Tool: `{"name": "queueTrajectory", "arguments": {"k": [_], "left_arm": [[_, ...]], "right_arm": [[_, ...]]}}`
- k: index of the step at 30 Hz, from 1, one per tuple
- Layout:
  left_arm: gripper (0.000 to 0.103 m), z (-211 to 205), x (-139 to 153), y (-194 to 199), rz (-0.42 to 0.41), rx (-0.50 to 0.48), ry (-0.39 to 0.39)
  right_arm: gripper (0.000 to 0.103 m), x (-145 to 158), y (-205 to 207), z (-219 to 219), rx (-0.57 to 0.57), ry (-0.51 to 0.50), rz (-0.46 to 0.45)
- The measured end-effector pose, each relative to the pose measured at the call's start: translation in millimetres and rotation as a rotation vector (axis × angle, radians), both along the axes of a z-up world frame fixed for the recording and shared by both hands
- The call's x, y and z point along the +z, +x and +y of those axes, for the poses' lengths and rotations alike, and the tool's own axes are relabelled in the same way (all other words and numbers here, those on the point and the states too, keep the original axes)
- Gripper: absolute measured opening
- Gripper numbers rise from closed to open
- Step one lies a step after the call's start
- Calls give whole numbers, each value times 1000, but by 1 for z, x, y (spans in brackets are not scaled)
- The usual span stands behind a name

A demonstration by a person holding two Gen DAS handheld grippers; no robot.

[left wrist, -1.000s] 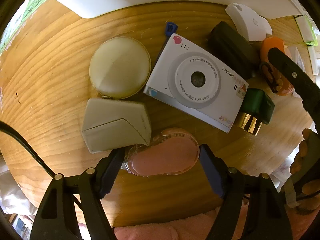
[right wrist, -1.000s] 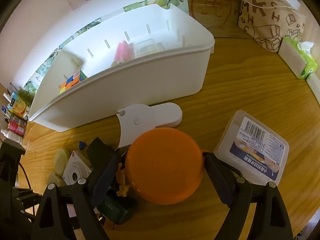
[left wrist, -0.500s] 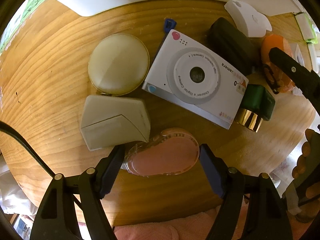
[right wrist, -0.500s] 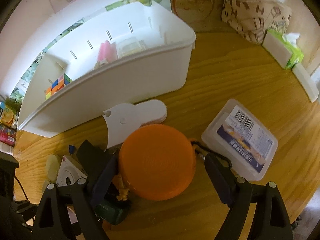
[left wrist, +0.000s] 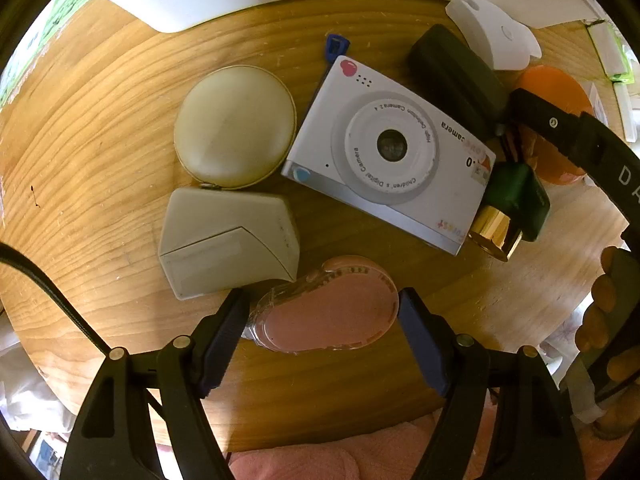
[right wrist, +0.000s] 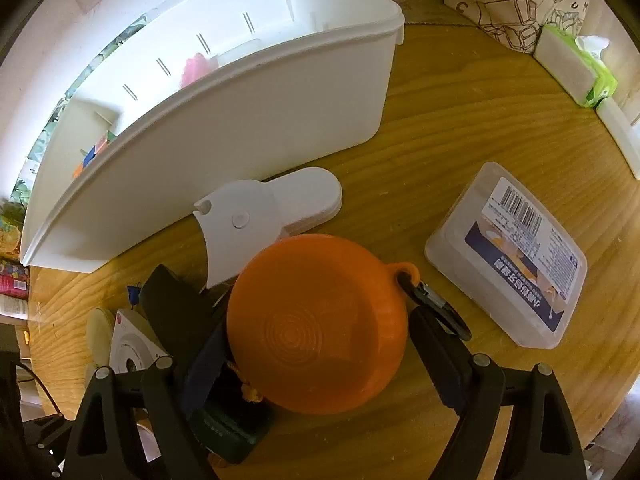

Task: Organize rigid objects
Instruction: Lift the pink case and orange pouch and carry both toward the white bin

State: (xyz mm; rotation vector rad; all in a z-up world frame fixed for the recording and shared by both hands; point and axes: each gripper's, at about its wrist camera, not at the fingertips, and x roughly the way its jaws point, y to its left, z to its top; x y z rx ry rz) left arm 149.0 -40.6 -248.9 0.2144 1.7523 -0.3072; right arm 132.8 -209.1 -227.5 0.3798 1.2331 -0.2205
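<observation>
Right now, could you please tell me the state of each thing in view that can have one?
left gripper: open, astride the pink tape dispenser, which lies flat.
right gripper: shut on the orange disc.
white bin: open-topped, partly filled.
toy camera: lying lens up.
clear box: lid on.

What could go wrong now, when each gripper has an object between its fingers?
The orange round case looks wider than the right gripper fingers cover, so it may slip when lifted. Its black carabiner lies beside the right finger and may catch. The pink tape dispenser at the left gripper sits close to the grey box, which could be nudged.
</observation>
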Motion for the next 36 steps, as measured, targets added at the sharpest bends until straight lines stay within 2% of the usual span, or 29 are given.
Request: {"name": "queueTrajectory", "arguments": {"k": [1,9,23,36], "left_arm": [[79,0,0,0,0,1,-1],[78,3,1,1,5,6,-14],[78,20,4,-19,40,49,-78],[78,57,45,-45,-88,89,-113]], "right_arm": [[79,1,0,0,4,1,-8],[79,-2,-1,-2,1,7,-5],[79,9,-34,-12,-36,61,-6],[79,49,-78,4,-4,30,-111]]}}
